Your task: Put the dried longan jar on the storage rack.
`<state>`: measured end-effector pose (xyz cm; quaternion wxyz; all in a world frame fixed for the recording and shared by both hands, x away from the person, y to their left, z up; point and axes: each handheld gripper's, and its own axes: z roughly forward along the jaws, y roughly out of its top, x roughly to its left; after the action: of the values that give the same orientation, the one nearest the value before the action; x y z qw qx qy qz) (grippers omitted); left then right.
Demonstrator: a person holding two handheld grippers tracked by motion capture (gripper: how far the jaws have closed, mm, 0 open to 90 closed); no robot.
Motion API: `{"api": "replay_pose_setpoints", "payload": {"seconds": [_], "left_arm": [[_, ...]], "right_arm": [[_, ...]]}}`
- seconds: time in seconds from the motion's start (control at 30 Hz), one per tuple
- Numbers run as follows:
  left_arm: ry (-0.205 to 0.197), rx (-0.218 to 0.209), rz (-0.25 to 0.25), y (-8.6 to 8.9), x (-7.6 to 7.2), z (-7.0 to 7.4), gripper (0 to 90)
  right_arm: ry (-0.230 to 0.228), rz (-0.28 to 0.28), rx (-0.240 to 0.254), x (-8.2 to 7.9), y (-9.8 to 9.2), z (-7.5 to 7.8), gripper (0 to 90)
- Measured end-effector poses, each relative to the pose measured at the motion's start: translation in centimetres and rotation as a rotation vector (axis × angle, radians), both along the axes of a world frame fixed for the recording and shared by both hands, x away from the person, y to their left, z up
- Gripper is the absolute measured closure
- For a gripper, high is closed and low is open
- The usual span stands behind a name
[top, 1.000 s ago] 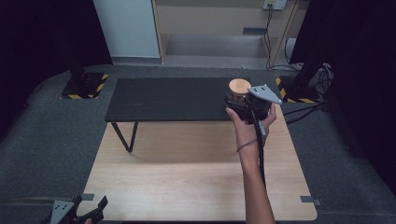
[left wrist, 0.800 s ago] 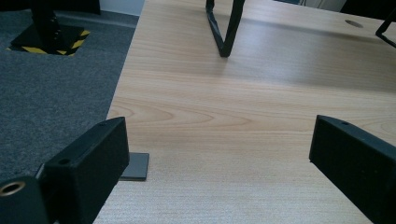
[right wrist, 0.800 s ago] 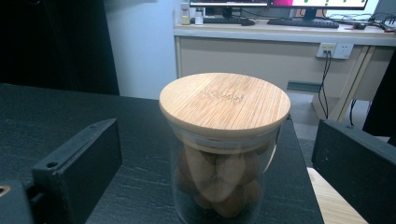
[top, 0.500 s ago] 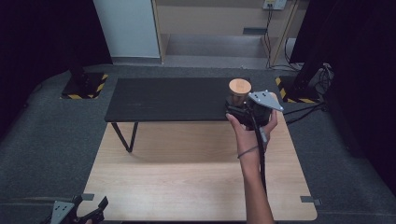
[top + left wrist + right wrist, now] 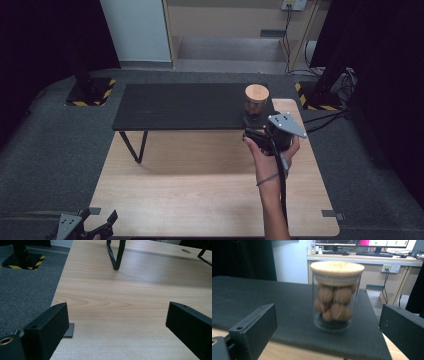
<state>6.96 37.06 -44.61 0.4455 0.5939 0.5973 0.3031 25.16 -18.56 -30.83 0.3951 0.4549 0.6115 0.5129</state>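
A clear glass jar [image 5: 335, 297] with a wooden lid, full of walnuts, stands on the right end of a low black bench [image 5: 185, 106]. From above the jar [image 5: 256, 98] sits near the bench's front right corner. My right gripper [image 5: 327, 332] is open just in front of the jar, drawn back from it, jaws wide apart and nothing between them. A hand holds the right gripper [image 5: 261, 129] over the wooden table [image 5: 200, 185]. My left gripper [image 5: 117, 332] is open and empty above the table's near left corner, seen from above as the left gripper [image 5: 97, 229].
The black bench stands on thin metal legs [image 5: 115, 255] across the far part of the wooden table. Grey carpet [image 5: 50, 150] surrounds the table. A yellow-and-black striped stand base [image 5: 90, 92] sits at the far left, with cables and another base [image 5: 320, 95] at the far right.
My right gripper has drawn back toward the person and slightly right, away from the jar, which stays on the bench. The left gripper has not moved.
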Motion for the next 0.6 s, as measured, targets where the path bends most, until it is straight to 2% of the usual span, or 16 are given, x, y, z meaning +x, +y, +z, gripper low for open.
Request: {"api": "replay_pose_setpoints", "payload": {"seconds": [0.23, 0.4, 0.6], "left_arm": [[0.000, 0.007, -0.009, -0.4, 0.4, 0.2, 3.4], [-0.005, 0.014, -0.020, -0.8, 0.9, 0.4, 3.3], [-0.017, 0.017, -0.023, -1.1, 1.6, 0.9, 3.3]], "right_arm": [[-0.014, 0.008, 0.026, -3.3, -0.6, -2.7, 2.4], [-0.020, -0.007, 0.028, -5.7, -1.2, -4.9, 2.6], [-0.006, -0.008, 0.047, -8.2, -2.0, -7.5, 2.8]]}}
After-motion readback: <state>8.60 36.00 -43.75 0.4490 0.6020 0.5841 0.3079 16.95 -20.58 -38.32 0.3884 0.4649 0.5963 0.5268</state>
